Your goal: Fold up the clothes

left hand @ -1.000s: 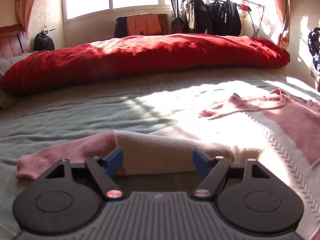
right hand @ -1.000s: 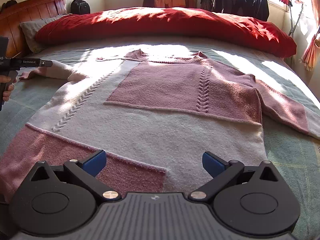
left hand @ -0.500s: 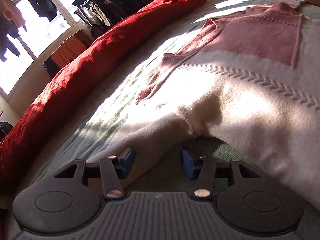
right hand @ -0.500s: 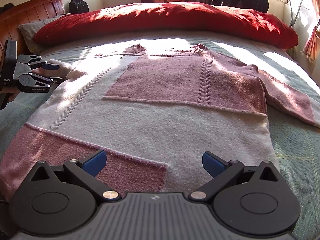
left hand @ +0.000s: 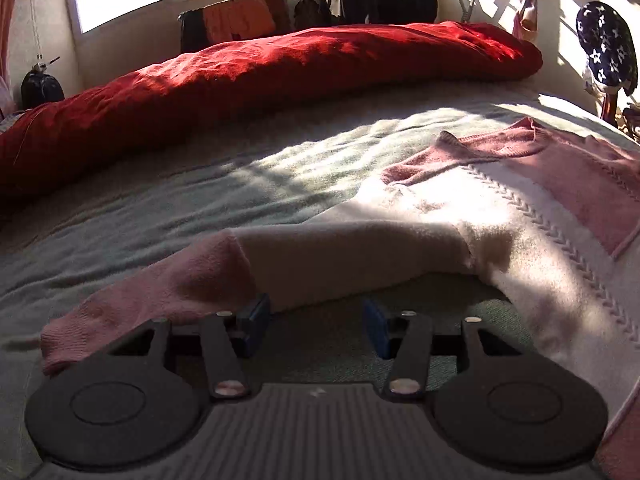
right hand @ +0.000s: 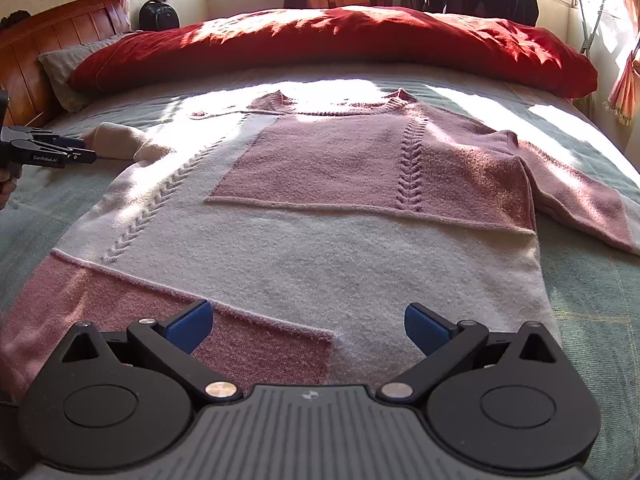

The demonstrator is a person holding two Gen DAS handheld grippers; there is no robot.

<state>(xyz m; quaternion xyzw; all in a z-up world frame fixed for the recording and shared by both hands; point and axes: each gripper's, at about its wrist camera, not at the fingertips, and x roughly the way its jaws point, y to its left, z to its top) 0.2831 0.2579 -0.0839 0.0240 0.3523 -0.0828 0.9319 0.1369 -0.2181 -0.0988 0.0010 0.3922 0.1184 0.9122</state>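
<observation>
Currently the sweater (right hand: 304, 216) lies flat, face up, on the bed (right hand: 592, 320), both sleeves spread outward. It is thick, soft knit: limp, likely to sag and stretch when lifted, unlikely to slip. Your left tongs (left hand: 316, 326) stand parted just short of the left sleeve (left hand: 312, 268), gripping nothing; they have just been narrowing. Your right tongs (right hand: 308, 330) hang released above the hem. Take the sleeve near its pink cuff (left hand: 160, 304), pinching both layers.
</observation>
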